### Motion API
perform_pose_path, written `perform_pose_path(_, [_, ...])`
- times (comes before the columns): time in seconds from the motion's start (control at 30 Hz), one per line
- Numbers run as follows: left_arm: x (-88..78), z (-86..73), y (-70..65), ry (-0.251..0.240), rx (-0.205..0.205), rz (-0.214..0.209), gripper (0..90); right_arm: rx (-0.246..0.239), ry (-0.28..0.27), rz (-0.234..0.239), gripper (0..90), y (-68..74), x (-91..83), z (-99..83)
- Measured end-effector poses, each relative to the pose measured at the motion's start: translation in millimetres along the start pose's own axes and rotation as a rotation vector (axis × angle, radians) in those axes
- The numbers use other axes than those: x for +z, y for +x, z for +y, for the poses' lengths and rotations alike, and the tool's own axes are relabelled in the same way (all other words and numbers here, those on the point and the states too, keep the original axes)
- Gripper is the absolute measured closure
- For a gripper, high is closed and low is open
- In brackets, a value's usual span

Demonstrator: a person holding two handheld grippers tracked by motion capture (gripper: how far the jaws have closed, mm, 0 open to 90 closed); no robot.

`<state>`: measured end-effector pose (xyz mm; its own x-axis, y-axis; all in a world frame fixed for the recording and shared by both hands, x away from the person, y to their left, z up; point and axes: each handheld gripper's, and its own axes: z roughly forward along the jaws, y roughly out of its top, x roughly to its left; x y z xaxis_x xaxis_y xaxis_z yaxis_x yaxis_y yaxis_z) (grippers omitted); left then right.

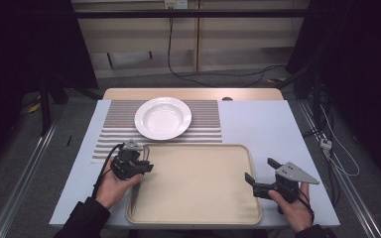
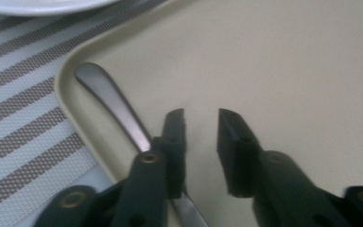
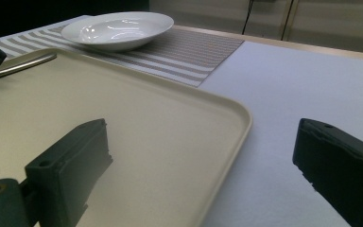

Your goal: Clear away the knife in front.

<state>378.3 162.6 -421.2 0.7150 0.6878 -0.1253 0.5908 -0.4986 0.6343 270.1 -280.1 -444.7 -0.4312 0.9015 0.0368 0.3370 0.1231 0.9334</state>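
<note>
Pale blue tabletop (image 1: 258, 129) under everything, and on it the big beige tray (image 1: 198, 183) right in front of me, taking up the middle. Beyond the tray's far edge lies the striped placemat (image 1: 114, 129), grey and white bands, with the white plate (image 1: 162, 117) sitting on it, well apart from my hands.

Now my right gripper (image 1: 263, 179): it hangs over the tray's right rim, jaws spread wide, one jaw above the tray, the other out over the bare tabletop, nothing between them.

My left gripper (image 1: 146, 161) is over the tray's near-left corner, jaws parted with a clear gap and only bare tray showing in that gap. No pad is pressing on anything.

And the smallest piece, the metal spoon (image 2: 108, 97): it lies flat inside the tray along the left rim, its rounded handle end toward the corner by the placemat. It runs under my left-hand jaw, just beside the gap rather than in it.
</note>
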Motion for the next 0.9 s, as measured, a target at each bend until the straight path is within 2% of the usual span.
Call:
perform_pose_path(0.07, [-3.3,0.3,0.2,-0.013,-0.021,-0.019,62.7,0.000,0.000,0.000,4.4,0.2,0.3,0.0])
perform_pose_path(0.1, [-4.9,0.8,-0.1,-0.022,-0.026,-0.012,57.0,0.000,0.000,0.000,4.4,0.3,0.4,0.1])
perform_pose_path(0.2, [-8.7,1.4,-1.4,-0.073,-0.035,0.019,31.8,0.000,0.000,0.000,4.4,0.0,0.7,0.0])
perform_pose_path(0.27, [-13.5,1.1,-0.9,-0.114,-0.042,0.026,22.8,0.002,-0.001,0.002,4.4,-0.3,1.0,0.0])
perform_pose_path(0.37, [-20.9,0.1,0.7,-0.142,-0.055,0.043,8.8,0.003,0.001,0.002,4.4,-0.5,1.0,-0.1])
perform_pose_path(0.4, [-23.6,-1.3,1.8,-0.159,-0.053,0.028,8.3,0.003,0.001,0.002,4.4,-0.6,1.1,-0.1])
perform_pose_path(0.47, [-29.3,-3.7,1.7,-0.187,-0.047,0.037,7.2,0.004,0.001,0.002,4.4,-0.7,1.0,-0.1])
perform_pose_path(0.53, [-34.6,-6.8,0.6,-0.188,-0.018,0.019,6.6,0.006,0.000,0.002,4.4,-0.5,0.9,-0.1])
perform_pose_path(0.6, [-38.7,-10.8,-1.0,-0.213,-0.006,0.016,6.0,0.008,0.000,0.001,4.4,-0.6,1.0,-0.1])
perform_pose_path(0.67, [-41.7,-13.6,-2.5,-0.211,0.000,0.047,6.0,0.009,0.001,-0.002,4.4,-0.7,0.8,-0.1])
perform_pose_path(0.77, [-45.9,-19.6,-2.3,-0.248,-0.001,0.094,6.2,0.010,0.001,-0.003,4.4,-0.9,0.9,-0.2])
perform_pose_path(0.83, [-49.5,-25.8,-0.1,-0.279,-0.010,0.109,7.0,0.011,0.001,-0.003,4.4,-1.0,0.6,-0.2])
perform_pose_path(0.9, [-51.3,-32.3,1.7,-0.287,-0.040,0.121,7.0,0.011,0.001,-0.004,4.4,-1.2,0.5,-0.3])
